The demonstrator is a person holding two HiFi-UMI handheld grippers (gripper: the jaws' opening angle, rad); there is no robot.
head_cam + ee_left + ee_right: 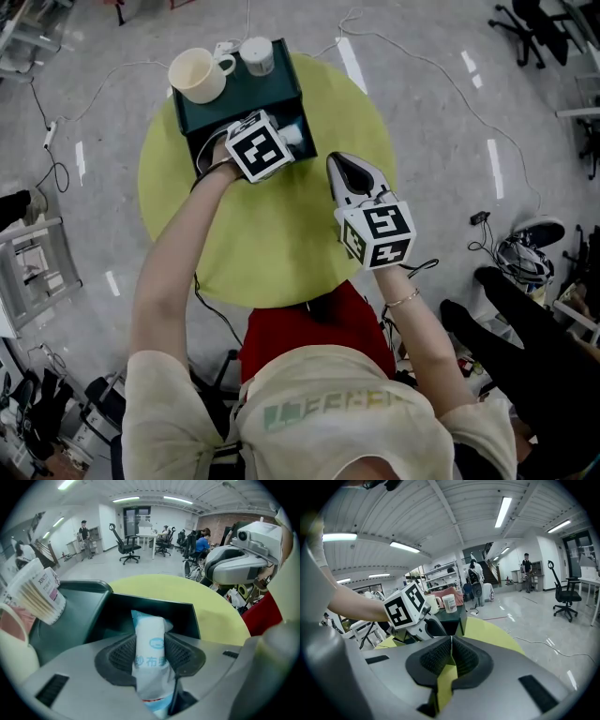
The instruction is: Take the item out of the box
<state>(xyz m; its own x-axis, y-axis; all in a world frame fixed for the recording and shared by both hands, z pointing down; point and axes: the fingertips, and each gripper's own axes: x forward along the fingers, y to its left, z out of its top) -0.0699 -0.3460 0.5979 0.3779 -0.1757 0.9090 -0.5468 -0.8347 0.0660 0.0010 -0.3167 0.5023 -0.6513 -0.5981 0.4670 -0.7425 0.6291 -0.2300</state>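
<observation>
head view shows a round yellow-green table (272, 253) filling the middle of the frame, with a dark green box (246, 94) set at its upper edge. a cream mug (197, 75) and a clear tub of cotton swabs (256, 54) are seen standing on top of the box. the left gripper (283, 141) is placed at the open side of the box, just below the mug in the frame, while the right gripper (349, 173) is held over the table right of centre, apart from the box. in the left gripper view a soft white-and-blue plastic packet (149, 641) is seen clamped at its middle between the ribbed black pads (123, 654), the jaws being drawn in narrowly on it. the packet's far end lies within the box's dark opening at the centre of that frame, and the tub is seen at the left edge. in the right gripper view the jaws are pressed together with nothing between them, and the left gripper's marker cube (404, 605) is seen left of centre.
</observation>
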